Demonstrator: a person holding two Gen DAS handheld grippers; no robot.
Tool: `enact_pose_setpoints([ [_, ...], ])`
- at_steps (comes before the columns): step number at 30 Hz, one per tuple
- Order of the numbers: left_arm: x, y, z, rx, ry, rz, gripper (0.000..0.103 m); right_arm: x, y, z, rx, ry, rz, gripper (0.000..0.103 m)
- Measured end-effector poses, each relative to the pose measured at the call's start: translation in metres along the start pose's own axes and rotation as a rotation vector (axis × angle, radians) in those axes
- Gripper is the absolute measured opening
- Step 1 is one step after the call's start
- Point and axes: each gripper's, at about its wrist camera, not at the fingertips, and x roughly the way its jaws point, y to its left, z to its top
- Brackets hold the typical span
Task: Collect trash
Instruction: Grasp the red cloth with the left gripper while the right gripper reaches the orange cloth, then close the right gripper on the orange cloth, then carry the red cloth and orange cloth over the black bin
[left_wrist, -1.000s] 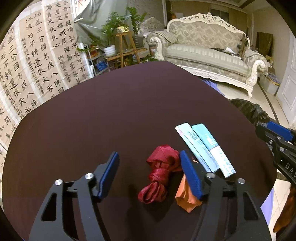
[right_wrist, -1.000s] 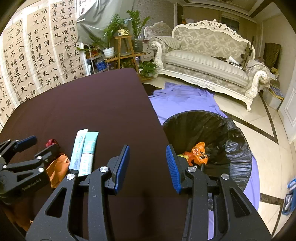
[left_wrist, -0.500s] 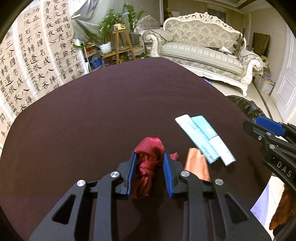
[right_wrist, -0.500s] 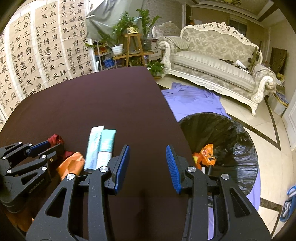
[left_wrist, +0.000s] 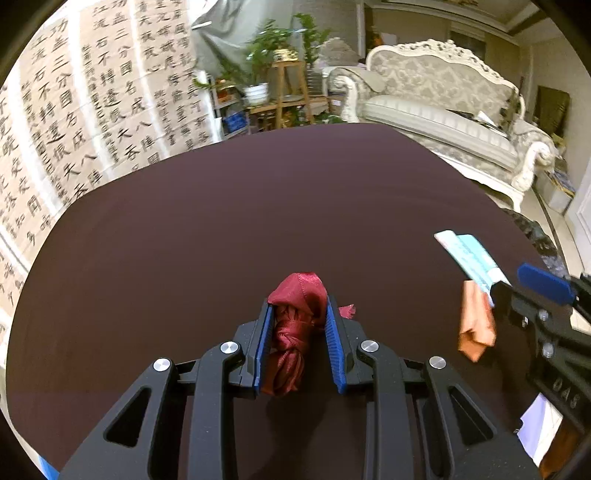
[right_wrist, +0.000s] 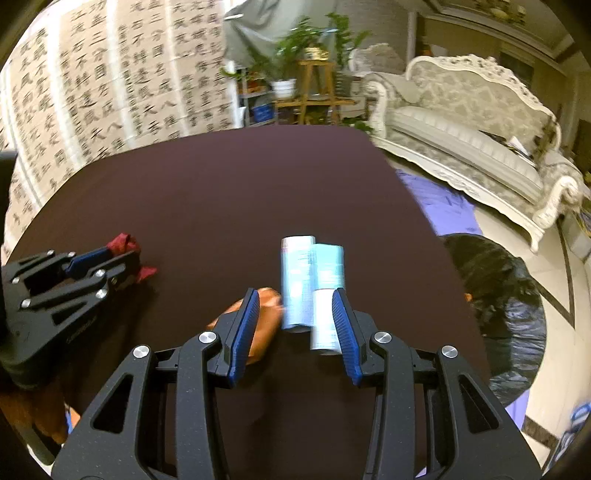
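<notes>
Table (right_wrist: 229, 192): dark maroon top carrying all loose trash; its right edge runs close beside the bin below.
Trash bin (right_wrist: 506, 302): black-lined, on the floor just off the table's right edge, mouth open. Contents mostly hidden in the dark liner; a small orange scrap shows near its left rim, nothing else I can make out.
Left gripper (left_wrist: 299, 321): jaws clenched on the red ribbon bundle (left_wrist: 295, 314), which pokes out ahead of the tips and trails back between the pads, low over the table.
Right gripper (right_wrist: 293, 314): jaws spread, straddling the two pale blue tubes (right_wrist: 314, 284), gripping nothing; the orange wrapper (right_wrist: 258, 321) lies just inside the left pad, touching the tubes' near end.
Risk, tubes: two lie side by side, overlapping. Closing could pinch one and squirt the other out sideways, perhaps off the table edge short of the bin.
Risk, wrapper: it may get nipped along with the tubes, weakening the hold.
Risk, ribbon: slippery satin, loosely knotted; the loose tail could snag or slide free in transit.
Risk, grippers: working near each other; a crossing path to the bin could collide.
</notes>
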Motion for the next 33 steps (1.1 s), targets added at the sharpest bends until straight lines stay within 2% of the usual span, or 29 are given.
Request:
enact_pose_setpoints([
  [5,0.0,0.009,0.0,-0.022,0.0,0.013,0.028,0.007,0.016,-0.002,-0.028,0.025,0.018,0.04],
  [20,0.004,0.003,-0.001,-0.017,0.004,-0.029,0.028,0.019,0.028,-0.006,-0.051,0.074,0.034,0.04],
  [22,0.005,0.004,0.0,-0.02,0.006,-0.027,0.028,0.02,0.031,-0.007,-0.057,0.074,0.035,0.031],
  [33,0.004,0.006,0.003,-0.028,-0.008,-0.037,0.028,0.011,0.013,0.0,-0.025,0.029,0.025,0.028],
])
